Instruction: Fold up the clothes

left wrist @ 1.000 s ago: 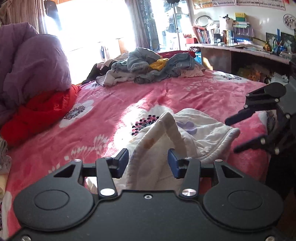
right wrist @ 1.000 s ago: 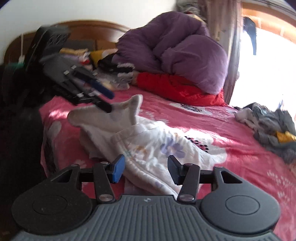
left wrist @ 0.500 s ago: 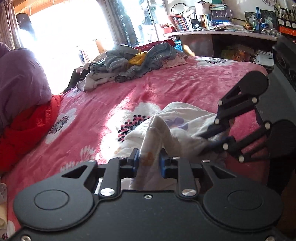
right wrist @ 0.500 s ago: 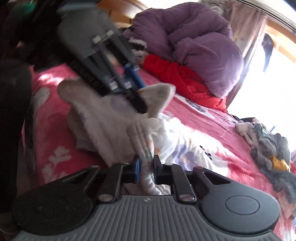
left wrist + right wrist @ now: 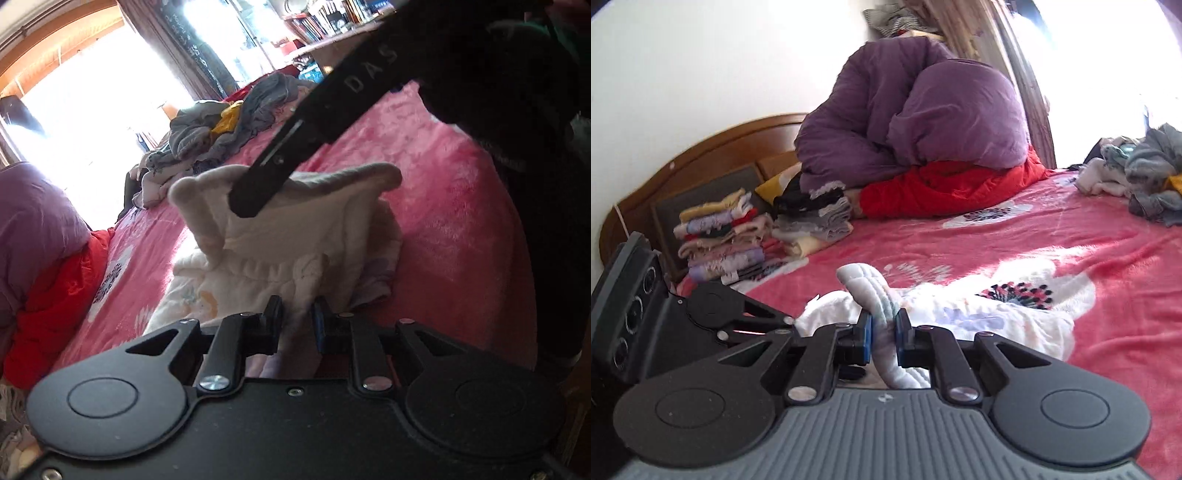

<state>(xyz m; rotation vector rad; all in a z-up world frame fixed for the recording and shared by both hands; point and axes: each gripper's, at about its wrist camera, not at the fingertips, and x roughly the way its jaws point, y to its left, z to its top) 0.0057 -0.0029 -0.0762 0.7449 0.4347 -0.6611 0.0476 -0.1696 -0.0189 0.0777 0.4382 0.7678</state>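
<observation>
You have one white quilted garment (image 5: pixel 295 236) on the pink floral bed (image 5: pixel 454 206), near the bed's edge closest to you, and both claws grip it. Your left claw (image 5: pixel 296 320) is nearly closed, pinching a gathered bunch of the cloth at its near end. Your right claw (image 5: pixel 882 334) is likewise closed on a rolled band of the same garment, which loops upward between its blue pads (image 5: pixel 866 336). In the right wrist view the garment's long axis runs from the claws toward the bed's far right side. Two stacks of folded clothes (image 5: pixel 727 236) sit by the headboard (image 5: pixel 701 147), one unfolded pile (image 5: pixel 221 133) lies at the far edge, and one purple duvet (image 5: pixel 916 122) rests on one red blanket (image 5: pixel 953 184).
</observation>
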